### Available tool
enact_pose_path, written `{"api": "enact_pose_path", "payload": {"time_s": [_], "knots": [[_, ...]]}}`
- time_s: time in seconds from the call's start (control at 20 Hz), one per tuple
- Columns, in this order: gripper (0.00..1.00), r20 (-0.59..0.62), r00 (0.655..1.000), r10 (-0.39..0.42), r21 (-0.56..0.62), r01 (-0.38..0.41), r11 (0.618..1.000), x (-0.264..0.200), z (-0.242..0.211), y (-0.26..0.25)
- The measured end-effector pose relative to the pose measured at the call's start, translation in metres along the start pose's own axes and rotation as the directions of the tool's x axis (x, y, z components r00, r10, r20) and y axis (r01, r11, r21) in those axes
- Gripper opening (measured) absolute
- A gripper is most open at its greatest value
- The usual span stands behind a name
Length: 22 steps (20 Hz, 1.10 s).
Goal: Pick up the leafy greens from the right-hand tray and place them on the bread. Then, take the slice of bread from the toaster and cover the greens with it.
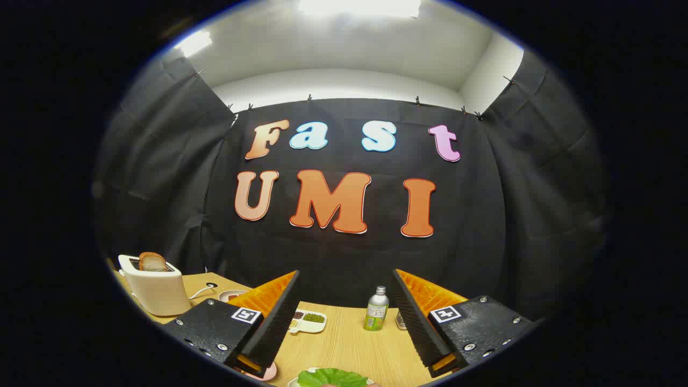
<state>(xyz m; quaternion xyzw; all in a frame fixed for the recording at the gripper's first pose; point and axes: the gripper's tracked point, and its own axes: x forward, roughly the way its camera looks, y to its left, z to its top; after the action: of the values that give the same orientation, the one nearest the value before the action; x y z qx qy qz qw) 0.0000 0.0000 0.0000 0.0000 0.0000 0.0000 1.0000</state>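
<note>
My gripper (345, 322) is open, its two fingers spread wide above the wooden table with nothing between them. Below the gap between the fingers lies a green leaf of lettuce (332, 378) on a white tray, mostly cut off. A cream toaster (156, 288) stands at the far left of the table, beyond the left finger, with a browned slice of bread (152, 262) sticking up from its slot. The bread for the greens is hidden.
A small green-labelled bottle (377, 308) stands at the back of the table between the fingers. A white divided dish (307, 321) with dark and green fillings lies beside the left finger. A small white plate (231, 295) sits near the toaster, and a pink plate's edge (266, 372) peeks under the left finger.
</note>
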Motion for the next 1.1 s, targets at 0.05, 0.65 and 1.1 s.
{"api": "enact_pose_path", "payload": {"time_s": [0.05,0.65,1.1], "knots": [[0.98,-0.001,1.000,0.001,0.003,-0.001,1.000,0.001,0.000,0.001],[0.98,-0.015,1.000,-0.013,0.004,0.013,1.000,0.004,-0.008,-0.005],[0.98,-0.123,0.992,0.010,0.013,-0.008,1.000,0.006,-0.039,-0.004]]}}
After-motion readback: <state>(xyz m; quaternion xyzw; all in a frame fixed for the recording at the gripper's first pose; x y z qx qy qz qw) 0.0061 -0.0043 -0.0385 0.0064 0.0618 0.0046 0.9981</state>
